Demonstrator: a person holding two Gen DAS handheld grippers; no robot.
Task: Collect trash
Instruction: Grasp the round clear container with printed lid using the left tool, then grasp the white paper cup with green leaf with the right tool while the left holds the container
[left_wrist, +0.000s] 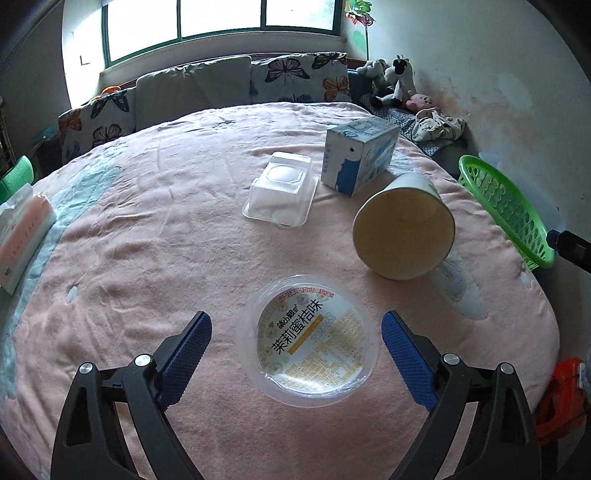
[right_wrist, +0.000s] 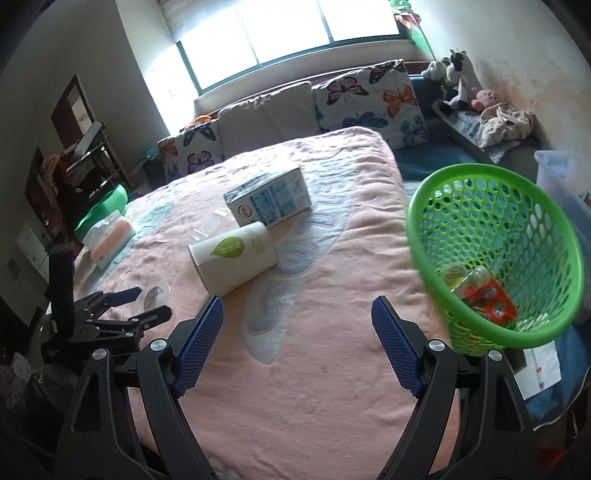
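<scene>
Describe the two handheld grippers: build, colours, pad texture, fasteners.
Both match. The left gripper and right gripper have matte black angular frames with triangular cut-outs, round silver fasteners at the pivots, and jaws lined with blue knurled pads. No cables, markings, hands or sleeves show.

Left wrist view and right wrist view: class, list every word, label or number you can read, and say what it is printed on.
"茉莉蜜桔味": large characters on the round clear plastic cup lid between the open left gripper fingers.
Smaller print and numbers on that lid: too small to read.
Blue and white carton: print blurred, unreadable.
Paper cup: green leaf logo, lettering unreadable.
Wrappers in the green basket: unreadable.
</scene>
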